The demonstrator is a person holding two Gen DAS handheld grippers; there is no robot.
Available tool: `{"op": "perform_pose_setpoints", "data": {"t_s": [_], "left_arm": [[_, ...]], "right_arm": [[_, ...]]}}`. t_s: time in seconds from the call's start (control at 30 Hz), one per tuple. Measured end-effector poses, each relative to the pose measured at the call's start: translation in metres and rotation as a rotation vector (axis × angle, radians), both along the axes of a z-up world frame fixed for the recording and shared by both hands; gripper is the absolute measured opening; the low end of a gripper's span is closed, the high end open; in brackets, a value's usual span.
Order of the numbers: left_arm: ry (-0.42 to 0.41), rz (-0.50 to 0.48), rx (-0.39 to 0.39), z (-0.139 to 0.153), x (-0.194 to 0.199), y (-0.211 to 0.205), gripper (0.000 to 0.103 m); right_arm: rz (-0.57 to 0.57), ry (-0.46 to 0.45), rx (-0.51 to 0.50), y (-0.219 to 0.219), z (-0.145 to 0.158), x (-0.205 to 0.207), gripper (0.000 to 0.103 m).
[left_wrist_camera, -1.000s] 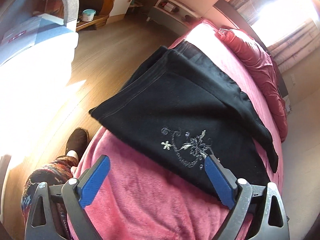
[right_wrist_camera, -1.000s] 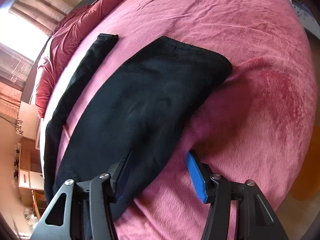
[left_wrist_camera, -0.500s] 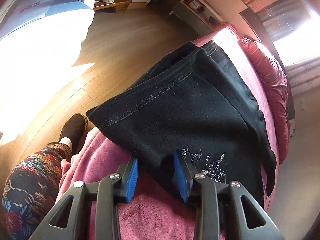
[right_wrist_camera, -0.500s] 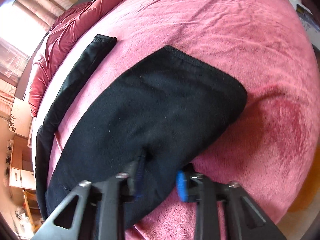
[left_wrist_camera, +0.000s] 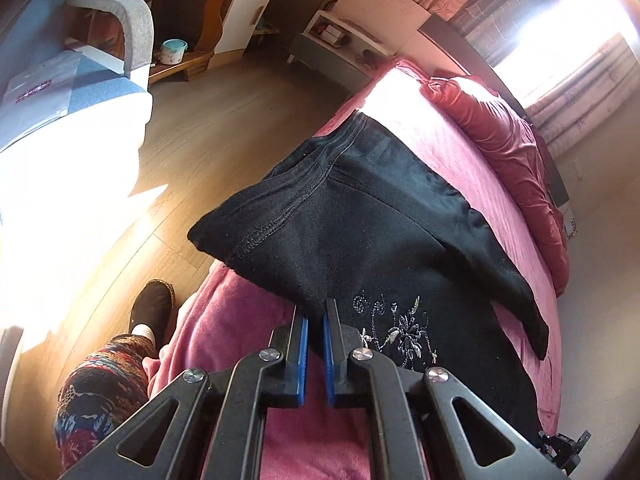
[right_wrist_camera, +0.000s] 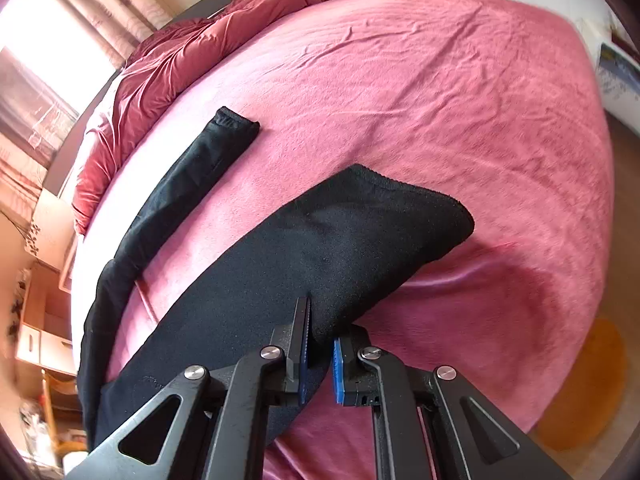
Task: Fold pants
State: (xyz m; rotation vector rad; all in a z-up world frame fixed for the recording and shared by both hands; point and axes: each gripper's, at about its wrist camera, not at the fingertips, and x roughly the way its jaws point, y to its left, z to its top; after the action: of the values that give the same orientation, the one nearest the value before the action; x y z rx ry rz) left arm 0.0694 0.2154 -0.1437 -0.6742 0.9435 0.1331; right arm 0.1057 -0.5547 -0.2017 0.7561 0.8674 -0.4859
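Note:
Black pants [left_wrist_camera: 360,216] with a silver flower embroidery [left_wrist_camera: 396,328] lie on a pink bed [left_wrist_camera: 240,320]. My left gripper [left_wrist_camera: 315,312] is shut on the pants' near edge by the embroidery and lifts it slightly. In the right wrist view, my right gripper [right_wrist_camera: 320,320] is shut on the near edge of one pant leg [right_wrist_camera: 340,240], raised off the blanket. The other leg [right_wrist_camera: 192,168] lies flat, stretching toward the pillows.
A red duvet [right_wrist_camera: 180,52] is bunched at the head of the bed. The bed's left edge drops to a wood floor [left_wrist_camera: 208,128], where the person's leg and slipper [left_wrist_camera: 152,308] stand. A chair [left_wrist_camera: 120,28] and shelves stand beyond.
Both grippers went from open to shut on the pants' near edge. The held fabric has lifted off the blanket.

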Motion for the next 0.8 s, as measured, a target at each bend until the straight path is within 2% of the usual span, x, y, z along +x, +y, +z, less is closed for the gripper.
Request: {"op": "perform_pose_setpoints", "data": {"t_s": [0.13,0.27,0.4,0.47,0.53,0.6,0.63,0.67,0.8], "left_arm": [[0.014,-0.012,0.003,0.002,-0.024,0.002,0.006],[0.065,-0.022,-0.008,-0.009,-0.033,-0.002,0.006],[0.139,-0.048,0.010,-0.020,-0.030,-0.005,0.007],[0.189,-0.049,0.015,-0.026,-0.025,-0.006,0.012],[0.205,-0.050,0.029,-0.024,-0.023,-0.004,0.028],[0.211,-0.039,0.033,-0.018,-0.025,0.002,0.028],[0.204,-0.036,0.033,-0.013,-0.027,0.007,0.028],[0.191,-0.031,0.046,-0.010,-0.030,0.007,0.028],[0.107,-0.003,0.065,0.015,-0.031,0.024,0.028]], "right_arm": [[-0.005,0.028,-0.012,-0.006,-0.003,-0.017,0.009],[-0.043,0.063,-0.002,-0.016,-0.014,-0.036,0.009],[-0.054,0.096,0.015,-0.022,-0.028,-0.047,0.009],[-0.049,0.101,0.017,-0.021,-0.031,-0.047,0.010],[-0.051,0.096,0.018,-0.022,-0.030,-0.047,0.018],[-0.061,0.111,-0.004,-0.023,-0.026,-0.050,0.048],[-0.073,0.112,-0.022,-0.024,-0.021,-0.054,0.055],[-0.085,0.109,-0.042,-0.026,-0.017,-0.057,0.058],[-0.125,0.117,-0.196,-0.023,0.015,-0.067,0.058]]}}
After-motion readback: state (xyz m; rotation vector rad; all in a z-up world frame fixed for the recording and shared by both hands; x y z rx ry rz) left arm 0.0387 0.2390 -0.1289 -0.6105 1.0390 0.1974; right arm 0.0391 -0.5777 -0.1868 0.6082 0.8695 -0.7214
